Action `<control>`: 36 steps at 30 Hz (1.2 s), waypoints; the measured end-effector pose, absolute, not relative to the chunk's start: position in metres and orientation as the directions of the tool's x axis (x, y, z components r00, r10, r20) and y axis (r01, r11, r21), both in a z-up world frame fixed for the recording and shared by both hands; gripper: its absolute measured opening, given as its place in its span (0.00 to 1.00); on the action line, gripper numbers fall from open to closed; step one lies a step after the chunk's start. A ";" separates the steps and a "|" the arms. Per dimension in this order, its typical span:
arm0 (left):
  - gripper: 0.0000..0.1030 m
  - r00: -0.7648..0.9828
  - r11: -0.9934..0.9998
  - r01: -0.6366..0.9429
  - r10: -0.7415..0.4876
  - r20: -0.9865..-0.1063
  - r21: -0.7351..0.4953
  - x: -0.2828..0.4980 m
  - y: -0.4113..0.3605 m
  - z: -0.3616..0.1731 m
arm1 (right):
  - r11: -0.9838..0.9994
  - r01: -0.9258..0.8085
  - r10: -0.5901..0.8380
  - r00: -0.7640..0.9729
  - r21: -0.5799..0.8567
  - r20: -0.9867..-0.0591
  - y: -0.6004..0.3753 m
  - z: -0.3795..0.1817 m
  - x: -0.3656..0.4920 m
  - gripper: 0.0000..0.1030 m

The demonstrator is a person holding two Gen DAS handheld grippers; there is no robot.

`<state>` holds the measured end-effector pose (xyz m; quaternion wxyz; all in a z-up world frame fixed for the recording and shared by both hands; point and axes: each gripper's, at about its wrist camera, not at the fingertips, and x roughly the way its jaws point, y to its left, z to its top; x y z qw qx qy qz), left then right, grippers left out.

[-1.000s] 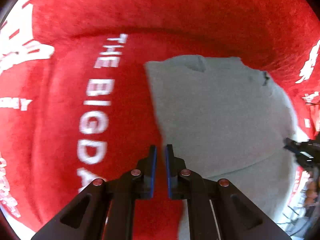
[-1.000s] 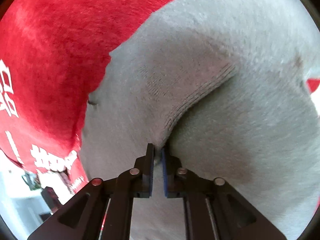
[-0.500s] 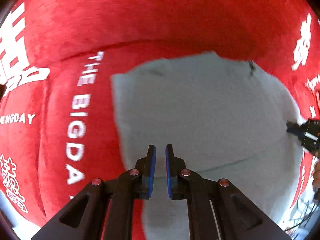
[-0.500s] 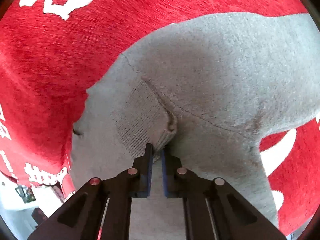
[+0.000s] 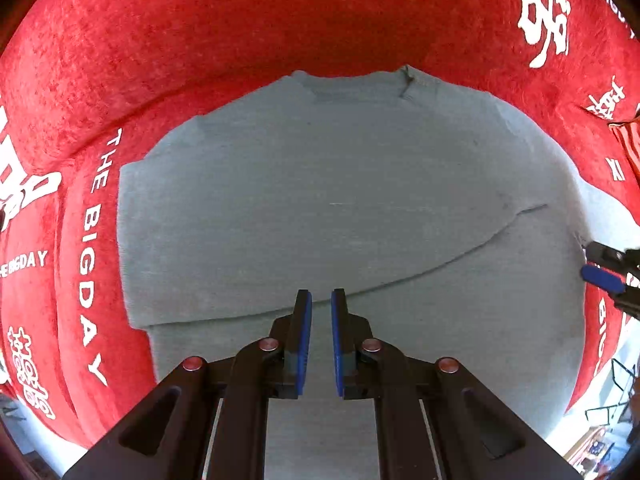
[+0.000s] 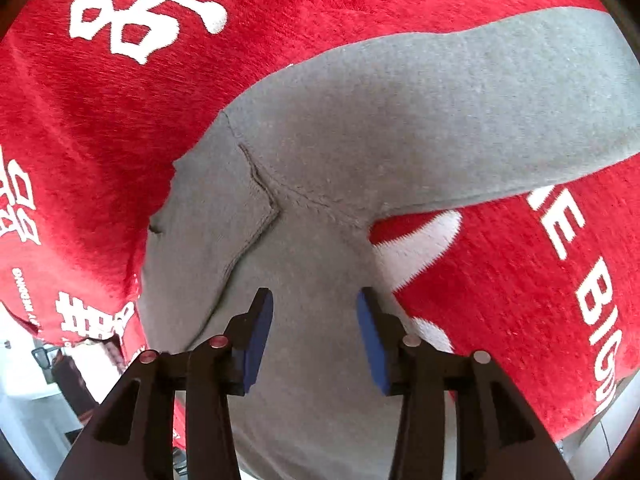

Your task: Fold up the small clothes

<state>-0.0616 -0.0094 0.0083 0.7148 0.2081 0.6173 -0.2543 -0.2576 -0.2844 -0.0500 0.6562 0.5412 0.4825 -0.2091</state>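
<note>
We saw a grey knitted sweater [image 5: 344, 208] lying flat on a red plush cloth [image 5: 280, 20] that covered the worktop. In the left wrist view the sweater filled the middle of the picture, its neckline [image 5: 360, 80] at the far edge and its body spread smooth. A long crease or folded edge [image 5: 420, 272] ran slantwise across its near part, from the left side up toward the right. The cloth carried white printed letters and large white characters [image 5: 540, 12] around the sweater on every side.

We held the left claw [image 5: 321, 320] pointing down over the near part of the sweater, its blue pads [image 5: 305, 340] pressed nearly together with only a thin slit between them and nothing pinched there. Whether the tips touched the knit we could not tell.

In the right wrist view one sleeve [image 6: 500, 120] stretched away to the upper right over the cloth, and a stitched seam [image 6: 260, 200] bent in a corner where a ribbed edge lay folded on the body. The right claw [image 6: 315, 320] hovered over that part of the sweater with its jaws opening; the grey fabric lay below and between them, but the pads did not press on it. In the left wrist view that claw showed at the right edge of the sweater.

At the picture edges, past the cloth, some room clutter showed, too blurred to name.
</note>
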 end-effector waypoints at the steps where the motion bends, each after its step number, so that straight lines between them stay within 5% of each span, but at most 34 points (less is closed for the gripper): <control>1: 0.11 0.107 0.787 0.617 -0.105 -0.989 -0.017 -0.064 -0.013 0.007 | 0.327 0.794 0.247 0.451 0.512 -0.858 -0.286 -0.049 -0.262 0.55; 3: 0.56 0.100 0.797 0.604 -0.101 -0.990 -0.020 -0.069 -0.022 0.006 | 0.318 0.792 0.245 0.463 0.522 -0.852 -0.291 -0.049 -0.273 0.65; 4: 1.00 0.105 0.803 0.596 -0.090 -0.990 -0.010 -0.070 -0.025 0.004 | 0.310 0.793 0.243 0.467 0.524 -0.851 -0.293 -0.049 -0.277 0.65; 19: 0.99 0.139 0.767 0.639 -0.051 -0.989 0.050 -0.101 -0.105 -0.006 | -0.021 0.847 0.093 0.530 0.531 -0.843 -0.374 -0.076 -0.411 0.73; 25: 0.99 0.106 0.737 0.675 -0.081 -0.991 0.012 -0.112 -0.131 -0.009 | -0.219 0.741 0.031 0.655 0.635 -0.755 -0.405 -0.092 -0.448 0.73; 36: 0.99 0.082 0.747 0.662 -0.160 -0.984 -0.066 -0.126 -0.157 -0.003 | -0.268 0.629 -0.074 0.742 0.730 -0.667 -0.437 -0.086 -0.439 0.73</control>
